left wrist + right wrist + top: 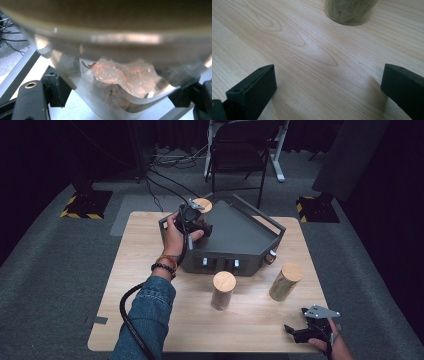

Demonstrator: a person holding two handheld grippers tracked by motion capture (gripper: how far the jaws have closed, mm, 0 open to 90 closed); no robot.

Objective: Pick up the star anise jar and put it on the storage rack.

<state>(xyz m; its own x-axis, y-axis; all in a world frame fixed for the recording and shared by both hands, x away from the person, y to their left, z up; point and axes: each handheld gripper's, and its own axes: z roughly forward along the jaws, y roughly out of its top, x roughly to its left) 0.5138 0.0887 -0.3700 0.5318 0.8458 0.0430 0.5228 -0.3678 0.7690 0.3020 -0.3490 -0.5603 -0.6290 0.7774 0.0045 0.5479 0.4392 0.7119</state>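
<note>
My left gripper [199, 224] is over the far left corner of a grey metal rack [240, 237] and is shut on a clear jar with a round wooden lid [203, 205]. In the left gripper view the jar [117, 75] holds reddish-brown dried pieces, and the black jaws press on its two sides. My right gripper [301, 330] stands open low over the table's near right corner, with bare wood between its jaws [328, 85]. A jar of greenish leaves [350, 11] stands ahead of it.
Two wooden-lidded jars stand upright on the light wood table [140, 270] in front of the rack: one in the middle [223, 290], one to the right [285, 281]. A folding chair [240, 155] and cables lie beyond the table.
</note>
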